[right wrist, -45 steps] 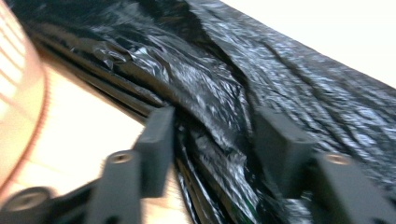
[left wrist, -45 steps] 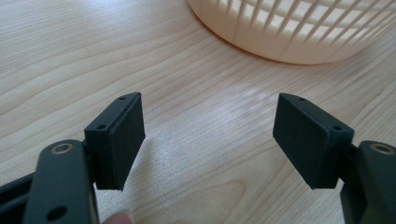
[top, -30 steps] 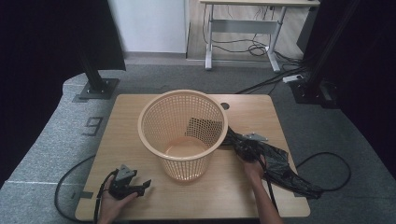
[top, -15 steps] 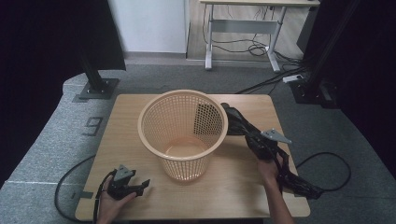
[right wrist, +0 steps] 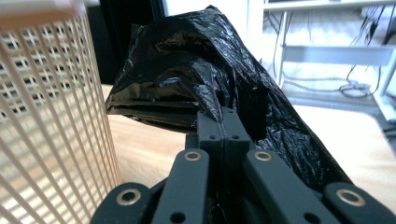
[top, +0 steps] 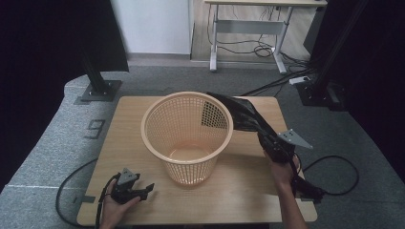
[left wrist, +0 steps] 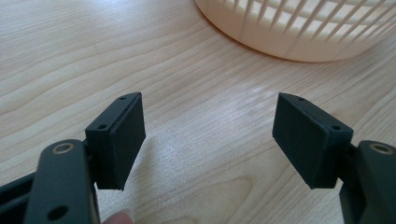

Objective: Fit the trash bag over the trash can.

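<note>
With the right tool (top: 267,138) pinching the black bag (top: 241,112), draped just right of the basket (top: 186,136) and reaching its rim, carry it higher over the opening before letting it sag inside, while the spread left tool (top: 143,191) idles on the counter (top: 129,114).

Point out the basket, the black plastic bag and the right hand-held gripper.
basket (top: 187,143): high view, on its mesh side wall.
black plastic bag (right wrist: 187,60): right gripper view, on its crumpled upper fold.
right hand-held gripper (right wrist: 223,122): right gripper view, between its closed jaw tips, clamped on the bag.
</note>
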### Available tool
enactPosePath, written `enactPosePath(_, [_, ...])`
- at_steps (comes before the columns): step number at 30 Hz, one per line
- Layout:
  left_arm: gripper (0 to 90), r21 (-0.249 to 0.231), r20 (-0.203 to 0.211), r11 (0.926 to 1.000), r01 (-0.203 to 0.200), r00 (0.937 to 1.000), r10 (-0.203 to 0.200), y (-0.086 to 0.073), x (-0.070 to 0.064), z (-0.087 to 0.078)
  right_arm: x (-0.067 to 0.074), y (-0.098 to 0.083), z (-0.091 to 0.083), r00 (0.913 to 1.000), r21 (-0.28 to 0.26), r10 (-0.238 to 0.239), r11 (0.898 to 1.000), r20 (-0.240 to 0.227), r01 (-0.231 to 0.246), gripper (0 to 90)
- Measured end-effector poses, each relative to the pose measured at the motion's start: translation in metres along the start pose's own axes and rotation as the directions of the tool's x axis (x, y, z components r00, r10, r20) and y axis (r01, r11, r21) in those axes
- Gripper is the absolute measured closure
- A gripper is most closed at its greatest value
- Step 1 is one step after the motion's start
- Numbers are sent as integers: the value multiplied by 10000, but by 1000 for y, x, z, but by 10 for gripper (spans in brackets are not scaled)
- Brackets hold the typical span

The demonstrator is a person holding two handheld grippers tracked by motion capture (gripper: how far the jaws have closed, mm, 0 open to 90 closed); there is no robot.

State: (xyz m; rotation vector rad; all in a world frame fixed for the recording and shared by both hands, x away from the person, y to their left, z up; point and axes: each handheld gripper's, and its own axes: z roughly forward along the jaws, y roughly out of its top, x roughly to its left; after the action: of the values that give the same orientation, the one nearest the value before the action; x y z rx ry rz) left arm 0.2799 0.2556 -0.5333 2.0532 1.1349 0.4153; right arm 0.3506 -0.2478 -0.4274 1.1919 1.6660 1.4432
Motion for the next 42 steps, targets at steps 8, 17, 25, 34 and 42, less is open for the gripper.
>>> enactPosePath(8, [251, 6, 12, 10000, 2, 10000, -2, 0, -1, 0, -3, 18, -18, 10000, -528, -49, 9986, 52, 51, 882])
enactPosePath(17, [251, 9, 8, 10000, -25, 10000, 25, 0, 0, -1, -5, 42, -33, 9992, -1061, -344, 9937, 180, 361, 882])
enactPosePath(25, [251, 4, 19, 10000, -6, 10000, 6, 0, 1, -1, -3, 68, -46, 9965, -1287, -819, 9881, 195, 837, 883])
enactPosePath(34, [251, 0, 21, 10000, 0, 10000, 0, 0, 0, -1, -9, 83, -58, 9956, -1640, -859, 9823, 368, 908, 883])
enactPosePath(42, [251, 62, 39, 10000, -76, 10000, 76, 0, -1, 0, -9, 100, -75, 9950, -2157, -964, 9714, 260, 997, 883])
